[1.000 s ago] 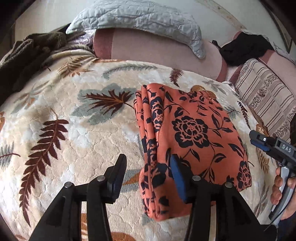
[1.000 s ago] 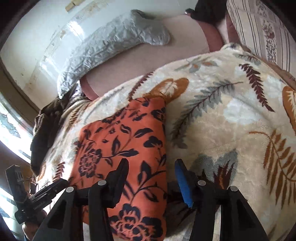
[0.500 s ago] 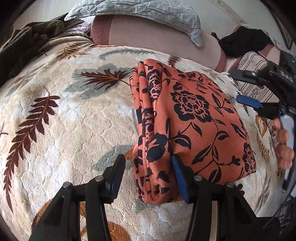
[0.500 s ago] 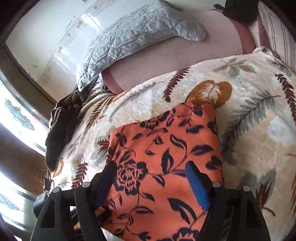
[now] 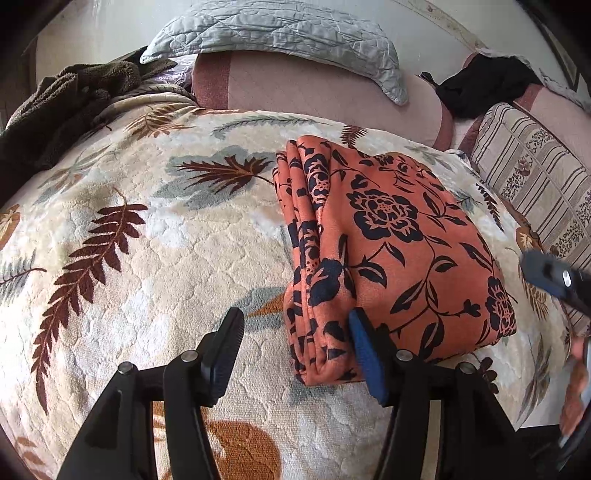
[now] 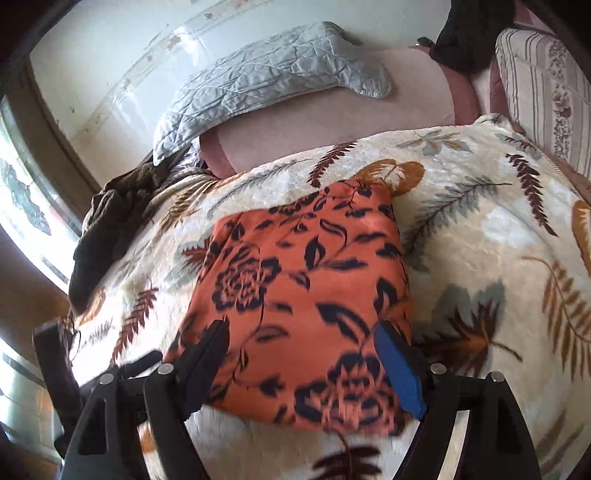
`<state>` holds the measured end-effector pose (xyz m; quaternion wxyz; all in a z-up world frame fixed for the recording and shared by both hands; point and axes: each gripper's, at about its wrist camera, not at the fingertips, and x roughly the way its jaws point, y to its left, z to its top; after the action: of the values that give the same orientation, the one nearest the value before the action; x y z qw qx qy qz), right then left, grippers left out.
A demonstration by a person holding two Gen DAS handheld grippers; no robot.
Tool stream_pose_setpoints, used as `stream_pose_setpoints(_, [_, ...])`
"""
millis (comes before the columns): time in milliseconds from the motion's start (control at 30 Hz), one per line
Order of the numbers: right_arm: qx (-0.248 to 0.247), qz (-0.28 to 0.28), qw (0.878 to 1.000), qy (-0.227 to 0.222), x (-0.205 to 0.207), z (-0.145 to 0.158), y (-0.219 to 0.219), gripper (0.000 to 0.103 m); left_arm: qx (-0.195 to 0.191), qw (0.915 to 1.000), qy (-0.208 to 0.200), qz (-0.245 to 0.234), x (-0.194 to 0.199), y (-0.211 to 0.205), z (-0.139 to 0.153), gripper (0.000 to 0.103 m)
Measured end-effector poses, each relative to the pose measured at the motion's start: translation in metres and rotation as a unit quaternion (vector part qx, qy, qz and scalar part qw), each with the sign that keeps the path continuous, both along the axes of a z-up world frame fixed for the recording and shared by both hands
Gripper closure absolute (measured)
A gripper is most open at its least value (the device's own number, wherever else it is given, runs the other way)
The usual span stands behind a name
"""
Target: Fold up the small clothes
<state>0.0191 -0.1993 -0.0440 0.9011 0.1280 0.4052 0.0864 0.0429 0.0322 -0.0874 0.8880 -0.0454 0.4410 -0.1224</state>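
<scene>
An orange cloth with a black flower print (image 5: 388,251) lies folded into a thick rectangle on the leaf-patterned blanket (image 5: 147,258); it also shows in the right wrist view (image 6: 306,295). My left gripper (image 5: 295,350) is open and empty, above the cloth's near left corner, its layered folded edge between the fingers. My right gripper (image 6: 301,365) is open and empty, hovering over the cloth's near edge. The right gripper also shows blurred at the right edge of the left wrist view (image 5: 554,277).
A grey quilted pillow (image 5: 277,33) lies on a pink bolster (image 5: 314,92) at the back. A dark brown garment (image 5: 66,99) is at the back left, a black one (image 5: 480,88) and a striped cushion (image 5: 535,184) at the back right.
Both grippers have shifted over the folded cloth and stay open. The right gripper has swung from the cloth's right edge to over its near edge. The cloth has not moved.
</scene>
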Motion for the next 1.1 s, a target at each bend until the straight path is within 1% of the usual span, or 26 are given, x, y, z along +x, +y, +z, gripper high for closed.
stream_pose_setpoints(100, [-0.037, -0.007, 0.999, -0.009, -0.06, -0.011, 0.005, 0.013, 0.02, 0.9996, -0.01, 0.014, -0.014, 0.002, 0.003, 0.037])
stream_pose_setpoints(167, [-0.054, -0.012, 0.998, -0.011, -0.091, -0.017, 0.005, 0.012, 0.03, 0.9993, -0.009, 0.021, -0.023, 0.003, 0.01, 0.037])
stream_pose_setpoints(233, [-0.066, -0.008, 0.998, -0.017, -0.108, -0.019, 0.008, 0.006, 0.037, 0.9988, -0.011, 0.03, -0.038, 0.004, 0.019, 0.036])
stream_pose_setpoints(300, [-0.08, -0.009, 0.996, -0.031, -0.12, -0.014, 0.011, 0.005, 0.046, 0.998, -0.018, 0.038, -0.055, 0.005, 0.03, 0.034])
stream_pose_setpoints(333, [-0.087, -0.008, 0.995, -0.043, -0.124, -0.01, 0.013, 0.004, 0.051, 0.9974, -0.023, 0.045, -0.064, 0.005, 0.036, 0.03])
stream_pose_setpoints(367, [-0.095, -0.007, 0.994, -0.057, -0.128, -0.005, 0.015, 0.003, 0.055, 0.9966, -0.029, 0.055, -0.072, 0.006, 0.041, 0.022])
stream_pose_setpoints(400, [-0.104, -0.009, 0.992, -0.07, -0.131, 0.0, 0.018, 0.0, 0.059, 0.9954, -0.035, 0.067, -0.081, 0.007, 0.046, 0.017])
stream_pose_setpoints(467, [-0.11, -0.019, 0.99, -0.081, -0.135, 0.005, 0.02, 0.0, 0.063, 0.9931, -0.049, 0.086, -0.098, 0.009, 0.054, 0.015])
stream_pose_setpoints(533, [-0.115, -0.027, 0.99, -0.079, -0.136, 0.004, 0.02, 0.0, 0.067, 0.9913, -0.054, 0.1, -0.112, 0.01, 0.058, 0.014])
stream_pose_setpoints(567, [-0.119, -0.03, 0.99, -0.075, -0.136, 0.002, 0.02, 0.0, 0.067, 0.9909, -0.051, 0.105, -0.117, 0.011, 0.058, 0.014])
stream_pose_setpoints(633, [-0.113, -0.029, 0.99, -0.075, -0.139, -0.003, 0.018, 0.0, 0.069, 0.9904, -0.045, 0.111, -0.124, 0.01, 0.056, 0.014])
stream_pose_setpoints(767, [-0.107, -0.023, 0.992, -0.063, -0.145, -0.016, 0.015, 0.0, 0.091, 0.9882, -0.036, 0.118, -0.131, 0.005, 0.052, 0.014])
stream_pose_setpoints(833, [-0.105, -0.022, 0.992, -0.059, -0.145, -0.015, 0.014, 0.0, 0.098, 0.9873, -0.039, 0.119, -0.135, 0.001, 0.054, 0.014])
stream_pose_setpoints(967, [-0.103, -0.027, 0.992, -0.067, -0.148, -0.011, 0.01, 0.0, 0.097, 0.9869, -0.05, 0.119, -0.14, -0.005, 0.061, 0.014])
stream_pose_setpoints(1100, [-0.104, -0.032, 0.992, -0.065, -0.147, -0.01, 0.007, 0.0, 0.101, 0.9869, -0.055, 0.113, -0.14, -0.011, 0.063, 0.014])
